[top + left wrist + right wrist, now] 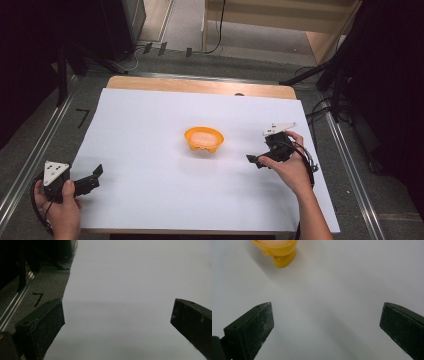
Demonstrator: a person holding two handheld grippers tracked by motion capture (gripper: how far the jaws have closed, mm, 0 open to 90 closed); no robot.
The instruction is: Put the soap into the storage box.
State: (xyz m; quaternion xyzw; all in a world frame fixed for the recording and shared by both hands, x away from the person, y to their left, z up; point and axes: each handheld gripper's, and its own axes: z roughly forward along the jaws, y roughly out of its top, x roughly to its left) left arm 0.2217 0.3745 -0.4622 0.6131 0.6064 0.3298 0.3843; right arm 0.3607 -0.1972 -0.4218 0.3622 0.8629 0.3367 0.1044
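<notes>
Orange bowl (203, 138) on the white sheet (150, 150), both grippers released.

The bowl is seen standing upright near the sheet's middle, something pale inside it. The right gripper (260, 159) is held just right of the bowl, apart from it, jaws spread wide with nothing between them. The left gripper (95, 176) is kept at the sheet's near left edge, well apart, jaws likewise spread and empty.
</notes>
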